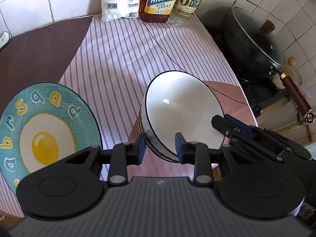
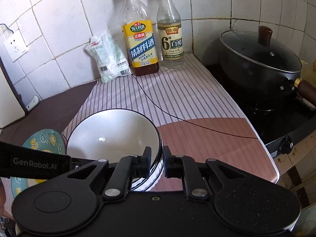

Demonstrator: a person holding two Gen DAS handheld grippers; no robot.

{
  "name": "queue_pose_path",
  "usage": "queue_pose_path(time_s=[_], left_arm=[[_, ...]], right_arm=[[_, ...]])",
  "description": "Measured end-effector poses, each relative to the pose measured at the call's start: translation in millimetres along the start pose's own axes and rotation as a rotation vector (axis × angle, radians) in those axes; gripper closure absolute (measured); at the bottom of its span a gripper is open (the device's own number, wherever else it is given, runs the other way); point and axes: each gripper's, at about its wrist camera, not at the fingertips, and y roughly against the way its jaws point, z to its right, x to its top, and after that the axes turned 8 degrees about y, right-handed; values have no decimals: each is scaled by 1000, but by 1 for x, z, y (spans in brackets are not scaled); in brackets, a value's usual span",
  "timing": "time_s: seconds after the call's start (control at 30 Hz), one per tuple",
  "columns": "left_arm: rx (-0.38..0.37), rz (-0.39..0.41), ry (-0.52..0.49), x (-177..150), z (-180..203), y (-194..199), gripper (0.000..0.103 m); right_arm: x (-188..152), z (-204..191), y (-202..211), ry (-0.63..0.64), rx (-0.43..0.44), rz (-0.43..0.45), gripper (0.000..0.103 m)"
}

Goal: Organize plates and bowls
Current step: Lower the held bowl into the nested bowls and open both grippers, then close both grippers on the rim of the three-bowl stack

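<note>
White ceramic bowl (image 1: 183, 110) with black rim clamped by right gripper (image 2: 156, 163); left gripper (image 1: 160, 148) straddles rim, pads apart. Round teal fried-egg plate (image 1: 47, 126) lies alongside, unstacked; organizing apparently incomplete.

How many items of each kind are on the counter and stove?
Bowls: 1, white bowl
Plates: 1, egg-print plate
Bottles: 2, cooking wine, vinegar
Bags: 1, white bag
Lidded pans: 1
Total: 6
</note>
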Motion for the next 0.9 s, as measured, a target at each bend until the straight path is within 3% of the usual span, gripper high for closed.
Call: queue_pose_path(time_s=[0.13, 0.27, 0.4, 0.67, 0.9], left_arm=[[-24, 1, 32, 1, -5, 10, 67], [-142, 68, 90, 0, -15, 33, 57], [-136, 106, 49, -8, -14, 46, 57], [-231, 178, 79, -34, -26, 66, 57], [-226, 196, 101, -49, -34, 66, 56]], right_arm=[[-5, 4, 10, -24, 14, 39, 86], [-6, 3, 42, 11, 48, 128, 84], [-7, 1, 69, 50, 66, 166, 81], [-32, -3, 99, 95, 95, 180, 70], [-58, -9, 111, 165, 112, 210, 52]])
